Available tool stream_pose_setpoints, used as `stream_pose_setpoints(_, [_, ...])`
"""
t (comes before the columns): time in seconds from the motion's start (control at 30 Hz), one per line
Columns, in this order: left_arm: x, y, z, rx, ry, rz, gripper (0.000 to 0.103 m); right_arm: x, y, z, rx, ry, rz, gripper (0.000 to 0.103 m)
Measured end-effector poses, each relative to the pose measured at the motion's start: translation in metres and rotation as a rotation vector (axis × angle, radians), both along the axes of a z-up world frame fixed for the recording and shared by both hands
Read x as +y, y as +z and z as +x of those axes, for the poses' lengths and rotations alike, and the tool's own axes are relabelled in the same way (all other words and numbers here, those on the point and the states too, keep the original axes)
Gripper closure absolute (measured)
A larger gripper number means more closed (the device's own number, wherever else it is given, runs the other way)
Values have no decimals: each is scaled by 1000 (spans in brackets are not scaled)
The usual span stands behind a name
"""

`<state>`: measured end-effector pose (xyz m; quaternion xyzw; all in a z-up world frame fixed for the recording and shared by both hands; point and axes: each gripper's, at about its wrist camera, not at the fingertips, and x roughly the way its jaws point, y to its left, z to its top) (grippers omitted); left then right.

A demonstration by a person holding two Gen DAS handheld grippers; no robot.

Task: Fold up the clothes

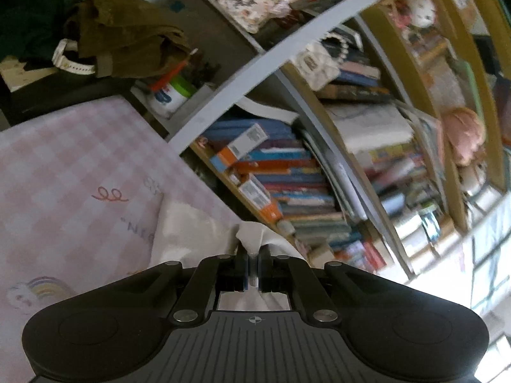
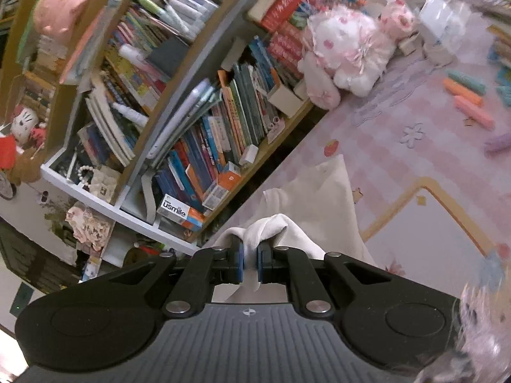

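Note:
A white garment [image 1: 191, 226] hangs over the pink checked mat [image 1: 80, 166], pinched at one edge by my left gripper [image 1: 252, 255], which is shut on a bunched fold of it. In the right wrist view the same white garment [image 2: 319, 191] trails down toward the pink mat [image 2: 415, 134], and my right gripper [image 2: 250, 252] is shut on a gathered fold of its cloth. Both grippers are lifted above the mat and tilted, facing the bookshelf. The rest of the garment is hidden under the gripper bodies.
A crowded bookshelf [image 1: 287, 172] with a grey rail stands just beyond the mat edge. An olive cloth [image 1: 124, 38] lies at the back left. A pink plush toy [image 2: 348, 51] and several coloured chalk-like sticks [image 2: 466, 95] lie on the mat at right.

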<state>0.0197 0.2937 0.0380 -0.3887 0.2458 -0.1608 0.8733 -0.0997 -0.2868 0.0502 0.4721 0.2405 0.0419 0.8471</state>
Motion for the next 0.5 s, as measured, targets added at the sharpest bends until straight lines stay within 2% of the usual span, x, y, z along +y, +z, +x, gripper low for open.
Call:
stream_pose_setpoints(0.27, [-29,-10,31,65,119,21,100,-28,-30,76,76,86,55,95])
stream_pose_setpoints(0.5, [-31,-28,57,115,109,2,100,-34,-47,103,124,80,99,95])
